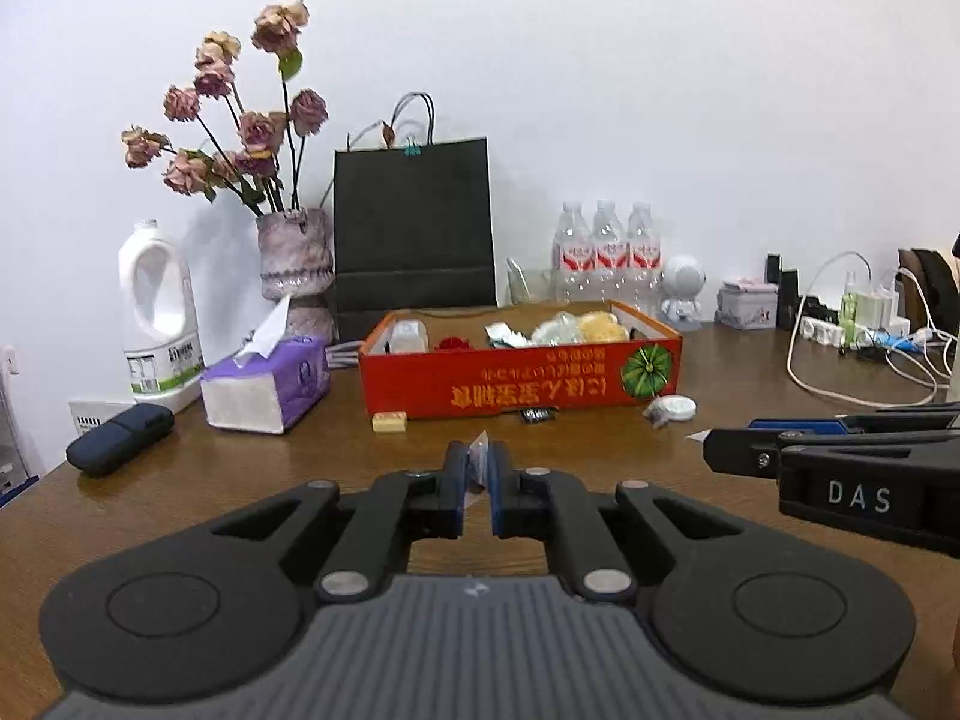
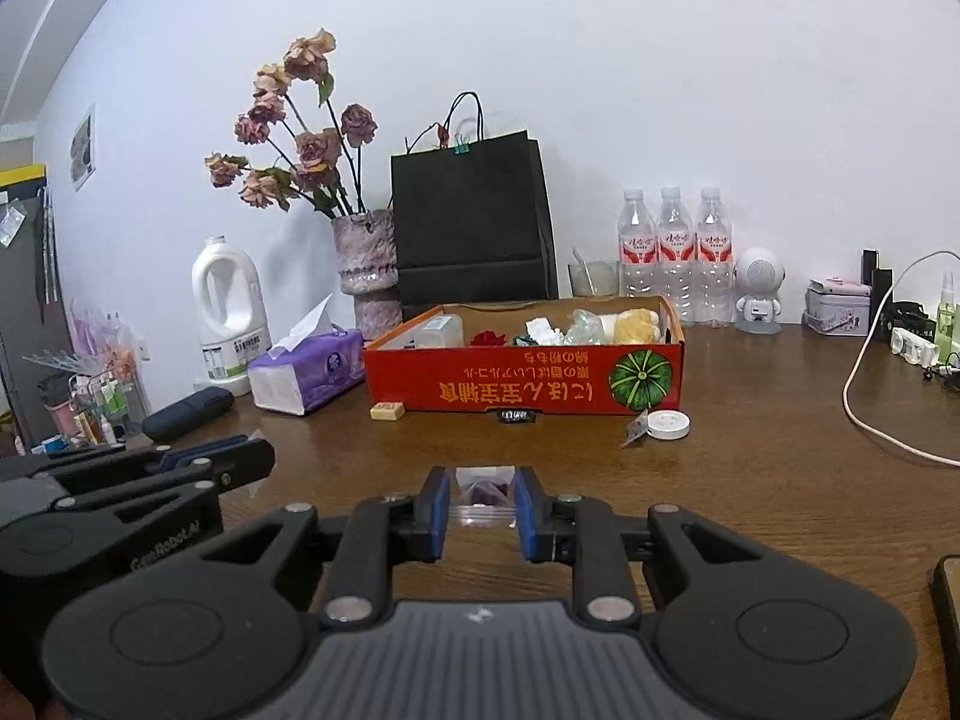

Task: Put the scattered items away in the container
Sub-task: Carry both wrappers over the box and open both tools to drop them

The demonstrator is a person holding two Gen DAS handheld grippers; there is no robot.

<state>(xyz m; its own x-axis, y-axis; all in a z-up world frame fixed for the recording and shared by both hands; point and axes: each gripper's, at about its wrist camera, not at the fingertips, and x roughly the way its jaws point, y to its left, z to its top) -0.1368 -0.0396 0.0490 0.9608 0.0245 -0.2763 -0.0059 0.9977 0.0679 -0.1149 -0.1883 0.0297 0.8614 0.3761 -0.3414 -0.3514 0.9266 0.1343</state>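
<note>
"DAS" on right gripper (image 1: 729,450)
</note>
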